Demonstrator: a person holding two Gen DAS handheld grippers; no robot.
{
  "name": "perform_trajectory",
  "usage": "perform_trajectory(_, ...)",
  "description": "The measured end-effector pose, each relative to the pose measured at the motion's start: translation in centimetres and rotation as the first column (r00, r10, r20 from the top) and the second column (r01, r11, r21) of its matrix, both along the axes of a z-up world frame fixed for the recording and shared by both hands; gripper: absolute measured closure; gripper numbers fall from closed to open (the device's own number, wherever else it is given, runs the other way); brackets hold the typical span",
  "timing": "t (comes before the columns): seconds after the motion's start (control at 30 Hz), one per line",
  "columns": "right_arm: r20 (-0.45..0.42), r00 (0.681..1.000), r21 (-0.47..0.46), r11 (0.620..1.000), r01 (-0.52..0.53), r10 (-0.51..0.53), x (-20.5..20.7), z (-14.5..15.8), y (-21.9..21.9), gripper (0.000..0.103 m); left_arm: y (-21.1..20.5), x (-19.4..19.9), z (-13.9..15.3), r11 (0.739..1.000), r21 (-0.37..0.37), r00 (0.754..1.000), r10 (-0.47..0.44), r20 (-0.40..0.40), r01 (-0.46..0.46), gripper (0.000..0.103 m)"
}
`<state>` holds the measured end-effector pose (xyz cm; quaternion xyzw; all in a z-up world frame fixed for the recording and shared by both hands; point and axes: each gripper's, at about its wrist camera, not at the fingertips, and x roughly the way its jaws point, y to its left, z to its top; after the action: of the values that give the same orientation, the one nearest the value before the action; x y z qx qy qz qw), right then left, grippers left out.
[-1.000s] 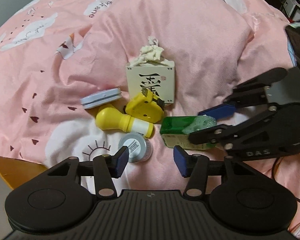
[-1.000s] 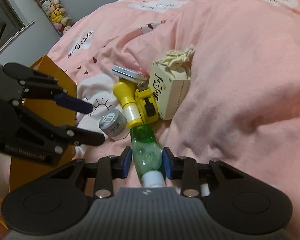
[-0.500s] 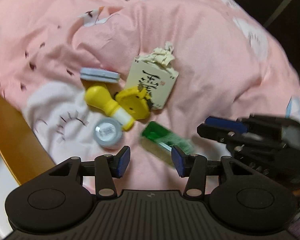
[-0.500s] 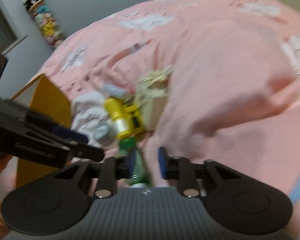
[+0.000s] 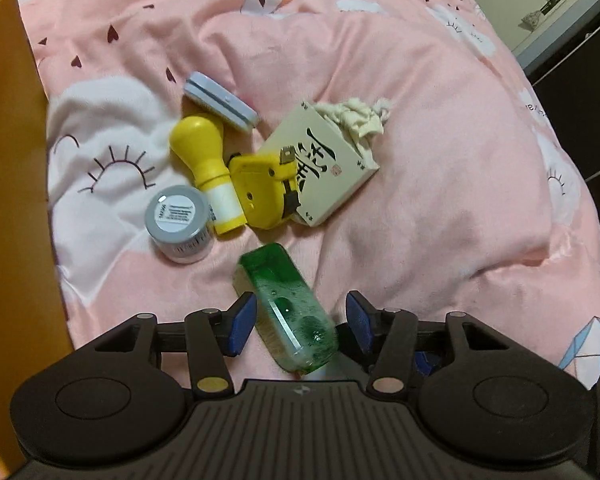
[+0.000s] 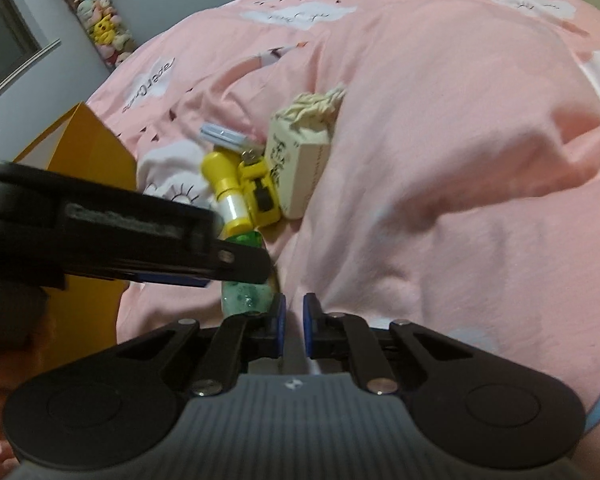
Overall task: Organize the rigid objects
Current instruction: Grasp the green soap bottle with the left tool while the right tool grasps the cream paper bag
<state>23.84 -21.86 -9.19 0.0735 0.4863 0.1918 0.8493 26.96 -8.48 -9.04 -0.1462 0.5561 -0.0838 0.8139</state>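
On a pink duvet with white cloud prints, a clear green plastic bottle lies on its side, its near end between the blue pads of the left gripper. Those jaws are opening and the pads stand apart from the bottle's sides. The right gripper has its pads pressed together with nothing between them; the bottle lies just left of its tips. Farther off sits a cluster: a small round grey-lidded jar, a yellow bulb-topped bottle with a white band, a yellow tape measure, a cream box with black calligraphy and a flat pale-blue tin. An orange cardboard panel stands at the left.
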Motion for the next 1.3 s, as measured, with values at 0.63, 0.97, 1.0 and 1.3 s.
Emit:
perform_trajectory(0.63, -0.003, 1.000, 0.034, 0.999, -0.016, 0.017, -0.5, 0.2, 0.5, 0.093, 2.9, -1.3, -1.5, 1.000, 0.025, 0.999, -0.020, 0.046, 0.019, 0.070)
perform_trajectory(0.97, 0.170, 0.985, -0.023, 1.000, 0.010, -0.006, 2.3, 3.7, 1.4, 0.067, 6.3, -0.5, 2.9, 0.999, 0.033, 0.984, -0.003, 0.179, -0.003, 0.070)
perform_trajectory(1.0, 0.174, 0.985, -0.021, 1.000, 0.013, -0.009, 3.0, 3.9, 1.5, 0.067, 6.4, 0.0, 3.0, 0.999, 0.034, 0.983, 0.005, 0.185, -0.011, 0.070)
perform_trajectory(1.3, 0.162, 0.987, -0.056, 0.998, 0.013, -0.003, 9.4, 2.2, 2.1, 0.064, 6.9, 2.0, 2.8, 0.999, 0.042, 0.983, 0.005, 0.184, -0.013, 0.070)
